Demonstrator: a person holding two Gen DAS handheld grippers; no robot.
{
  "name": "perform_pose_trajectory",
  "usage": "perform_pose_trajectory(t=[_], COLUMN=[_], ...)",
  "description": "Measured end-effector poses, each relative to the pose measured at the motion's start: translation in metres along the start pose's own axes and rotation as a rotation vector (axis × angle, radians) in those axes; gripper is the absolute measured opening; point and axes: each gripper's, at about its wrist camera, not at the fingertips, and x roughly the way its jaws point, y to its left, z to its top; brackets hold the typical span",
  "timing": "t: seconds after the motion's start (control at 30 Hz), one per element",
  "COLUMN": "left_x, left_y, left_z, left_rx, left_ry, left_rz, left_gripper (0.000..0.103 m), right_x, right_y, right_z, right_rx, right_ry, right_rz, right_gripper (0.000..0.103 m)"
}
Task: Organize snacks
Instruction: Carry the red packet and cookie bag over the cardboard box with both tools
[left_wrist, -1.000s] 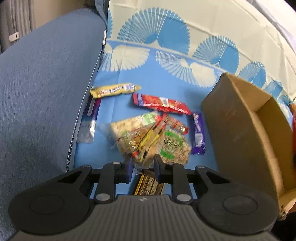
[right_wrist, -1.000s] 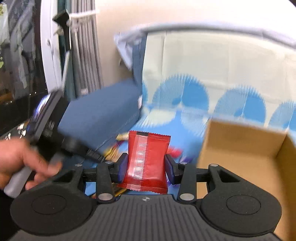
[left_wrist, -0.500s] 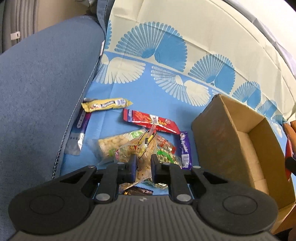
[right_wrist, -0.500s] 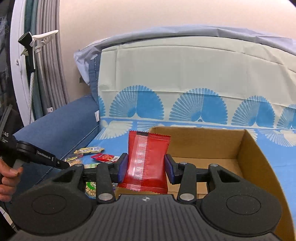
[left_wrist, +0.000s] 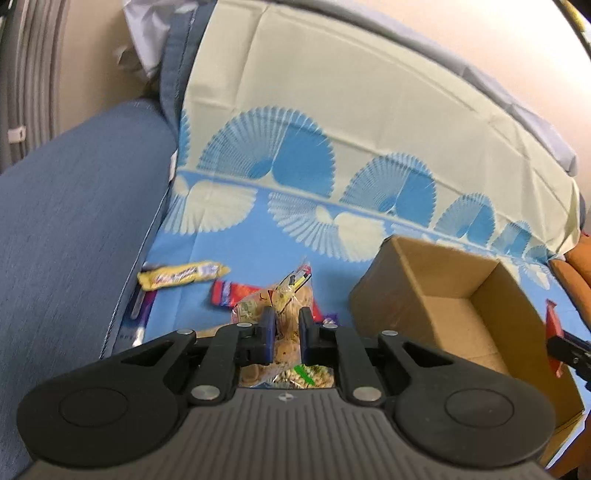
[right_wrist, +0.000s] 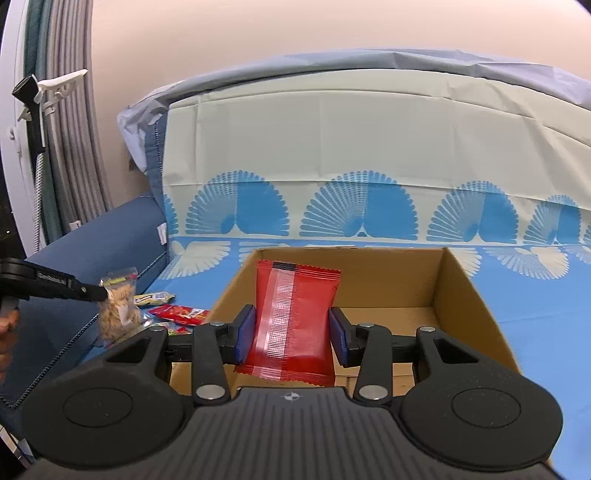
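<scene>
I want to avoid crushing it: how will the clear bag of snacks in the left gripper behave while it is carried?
The clear snack bag hangs limp from the left gripper, so it is probably floppy and may swing. Its loose pieces look brittle, so a hard squeeze could break them. It seems light.

A blue sofa (left_wrist: 66, 229) draped with a blue and cream fan-patterned cloth (left_wrist: 236, 243) carries an open cardboard box (left_wrist: 391, 295) and, beside its armrest, loose snacks: a yellow bar (left_wrist: 183, 274), a red packet (left_wrist: 223, 292) and a purple wrapper (left_wrist: 142, 314).
</scene>
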Motion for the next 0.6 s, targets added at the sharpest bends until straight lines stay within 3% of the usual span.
perform_pose_trajectory(t=[0.43, 0.6], left_x=[-0.036, -0.038], left_y=[-0.058, -0.084], left_z=[0.006, 0.003], left_rx=[0.105, 0.15], left_ry=[-0.201, -0.206], left_rz=[-0.118, -0.183], left_gripper=[0.013, 0.013], right_x=[-0.002, -0.002], right_y=[-0.017, -0.024], right_z=[0.0, -0.001], right_rx=[0.028, 0.031], right_ry=[-0.006, 0.0], right_rz=[-0.057, -0.083], right_gripper=[0.044, 0.044])
